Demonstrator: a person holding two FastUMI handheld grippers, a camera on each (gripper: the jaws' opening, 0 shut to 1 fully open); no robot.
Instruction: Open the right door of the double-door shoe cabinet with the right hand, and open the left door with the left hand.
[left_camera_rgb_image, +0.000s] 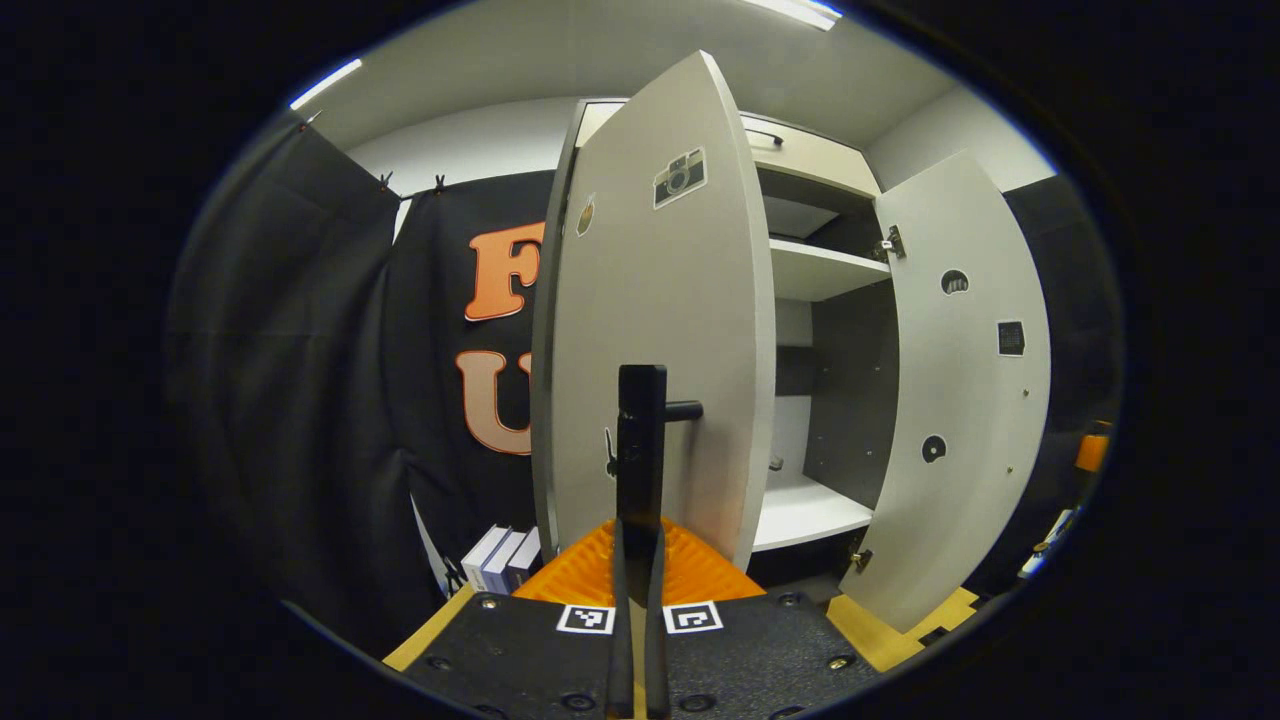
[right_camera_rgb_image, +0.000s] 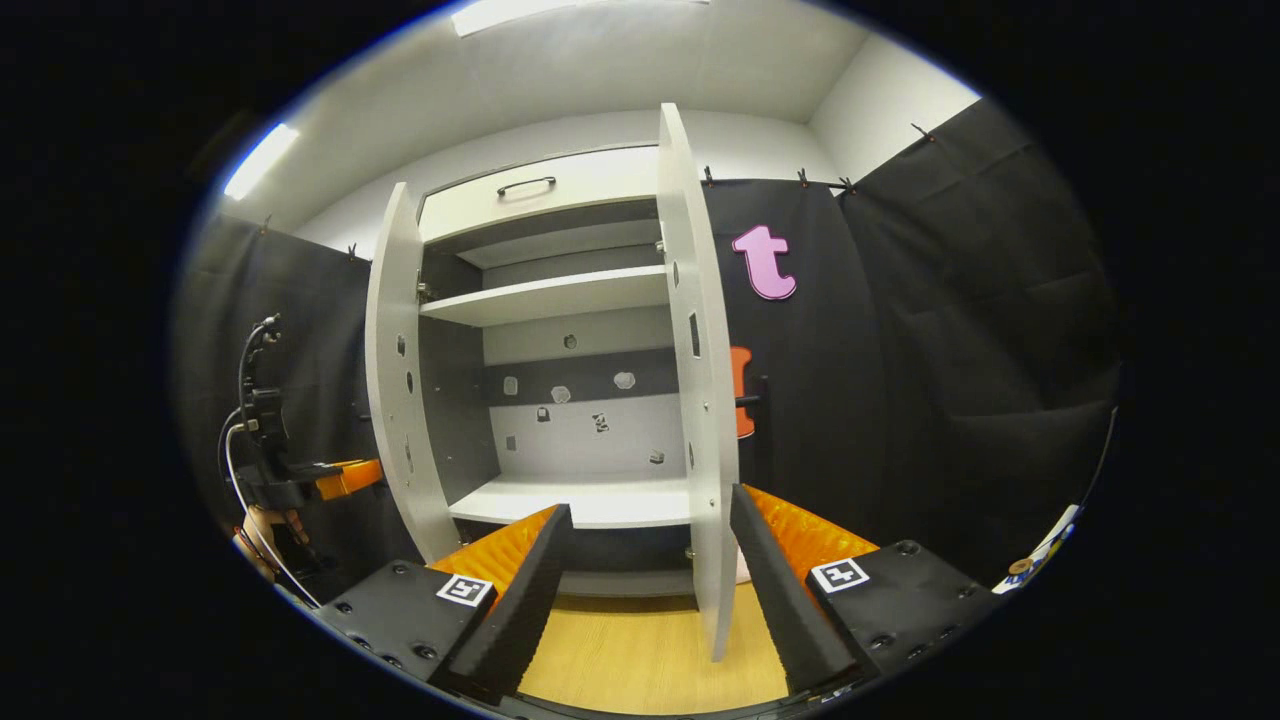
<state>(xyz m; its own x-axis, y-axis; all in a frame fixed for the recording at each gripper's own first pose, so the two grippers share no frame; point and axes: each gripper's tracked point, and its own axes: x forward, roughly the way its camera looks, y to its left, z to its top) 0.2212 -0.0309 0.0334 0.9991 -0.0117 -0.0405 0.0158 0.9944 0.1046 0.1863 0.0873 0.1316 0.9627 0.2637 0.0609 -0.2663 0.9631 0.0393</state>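
**Both cabinet doors stand open; left hand-held gripper closed at the left door's handle**

In the left gripper view the shoe cabinet (left_camera_rgb_image: 815, 270) fills the centre and right of the frame, its white shelves bare. The left door (left_camera_rgb_image: 660, 330) is swung out toward the camera and sits in the middle of the picture, a small camera sticker (left_camera_rgb_image: 680, 178) near its top. Its black handle (left_camera_rgb_image: 642, 440) rises straight up from the bottom centre, directly above the left hand-held gripper (left_camera_rgb_image: 638, 590), whose fingers are pressed together into a thin upright line; the handle's lower end meets the fingertips, but whether the fingers pinch it I cannot tell. The right door (left_camera_rgb_image: 960, 400) hangs open at the right of the frame, its inner face showing.

In the right gripper view the cabinet (right_camera_rgb_image: 560, 300) sits in the centre with a drawer (right_camera_rgb_image: 540, 195) across its top. The right door (right_camera_rgb_image: 700, 400) stands edge-on just right of centre, its lower edge falling between the fingers of the right hand-held gripper (right_camera_rgb_image: 650, 590), which are spread wide and touch nothing. The door's handle (right_camera_rgb_image: 745, 400) juts to the right at mid height. The left door (right_camera_rgb_image: 400, 380) is open at the left of centre. Farther left, low in the frame, the other hand-held gripper (right_camera_rgb_image: 300, 475) appears, pointing at that door and held level by a hand (right_camera_rgb_image: 262, 530) with cables looping above it. Wooden floor (right_camera_rgb_image: 640, 660) lies below.
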